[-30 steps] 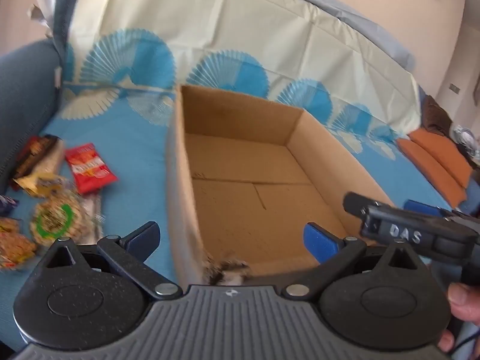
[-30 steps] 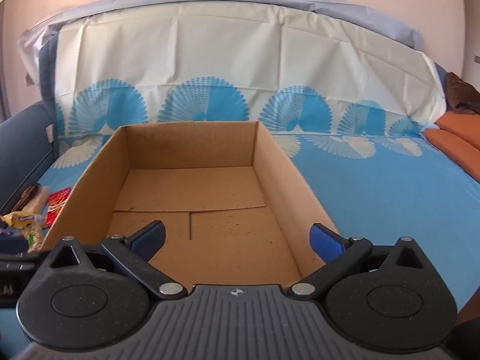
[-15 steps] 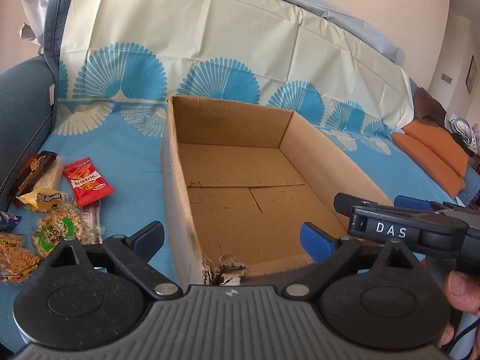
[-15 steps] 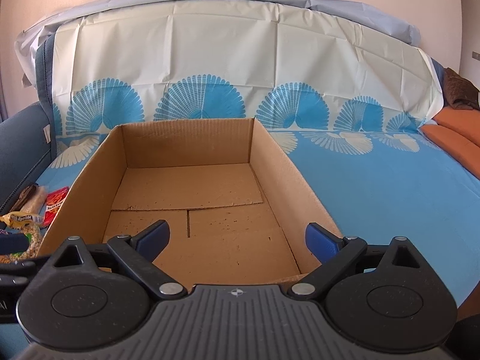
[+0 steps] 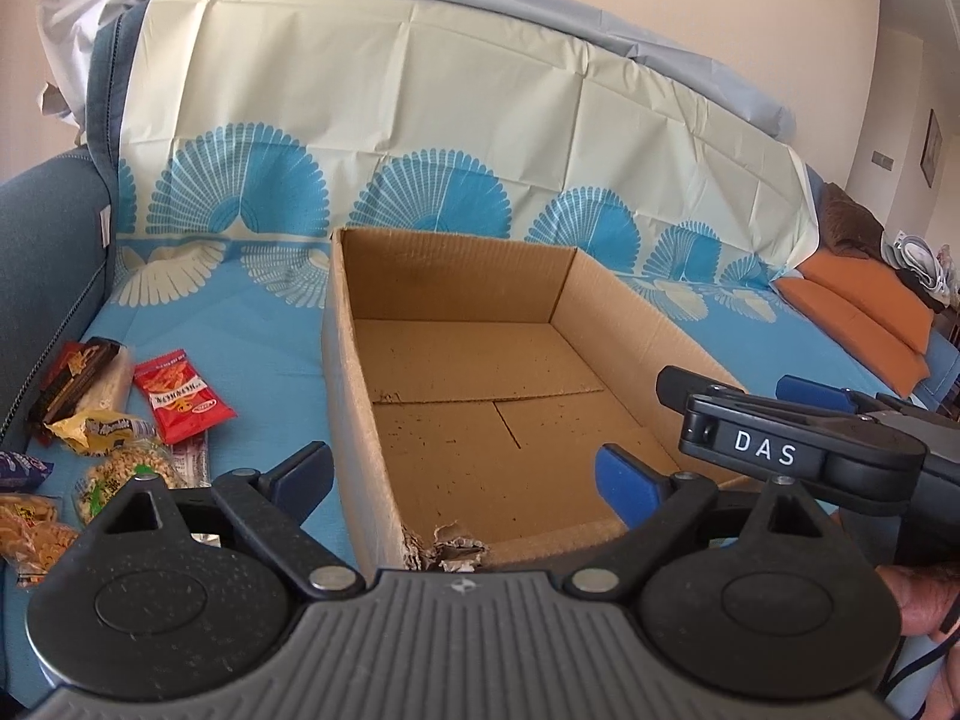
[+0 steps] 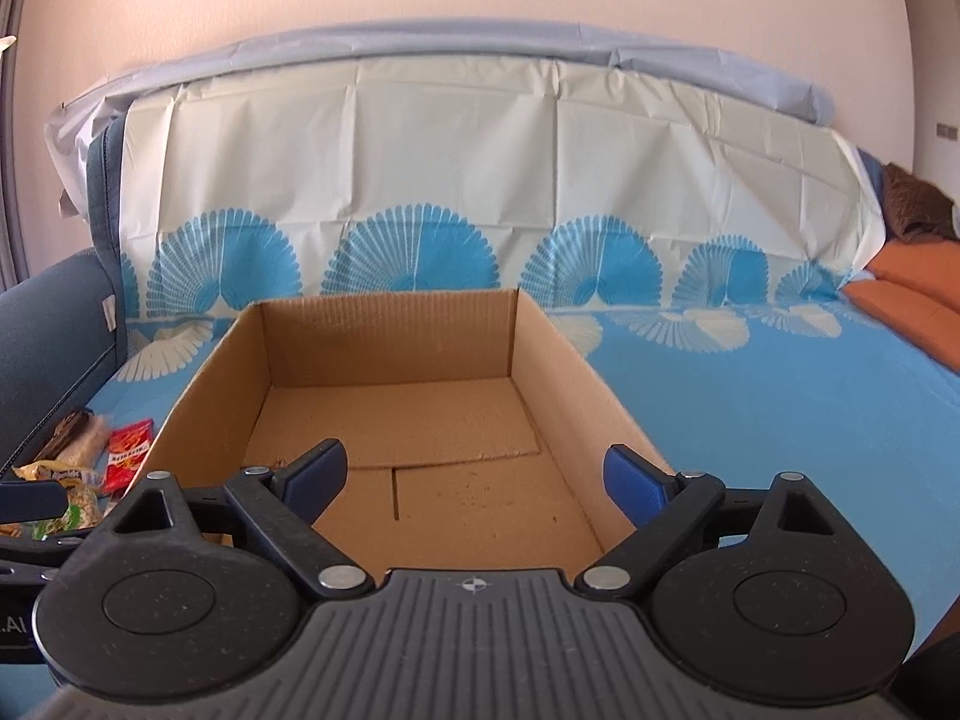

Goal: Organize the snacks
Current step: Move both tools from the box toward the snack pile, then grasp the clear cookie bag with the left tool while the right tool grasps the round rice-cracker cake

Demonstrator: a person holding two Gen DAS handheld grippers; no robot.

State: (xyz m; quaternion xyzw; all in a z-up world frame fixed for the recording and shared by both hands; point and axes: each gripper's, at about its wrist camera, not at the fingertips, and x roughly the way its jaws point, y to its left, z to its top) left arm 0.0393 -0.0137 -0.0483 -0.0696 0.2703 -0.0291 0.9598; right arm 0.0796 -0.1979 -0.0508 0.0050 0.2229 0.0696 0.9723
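Left tongs (image 5: 465, 483), right tongs (image 6: 477, 474): wide apart, just closing slightly, nothing held. Snack packets (image 5: 180, 399) left of left tongs: light, crinkly, crushable. Pinch your packet by sealed edge. Cardboard box (image 6: 558, 354) ahead, bare inside.

Bright soft daylight, sharp focus, fisheye-bent edges.

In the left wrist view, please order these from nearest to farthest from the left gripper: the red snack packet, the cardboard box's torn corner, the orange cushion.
From the left gripper:
1. Torn corner of the cardboard box, just below the open jaws.
2. Red snack packet, lying to the left on the blue cover.
3. Orange cushion, far right at the back.
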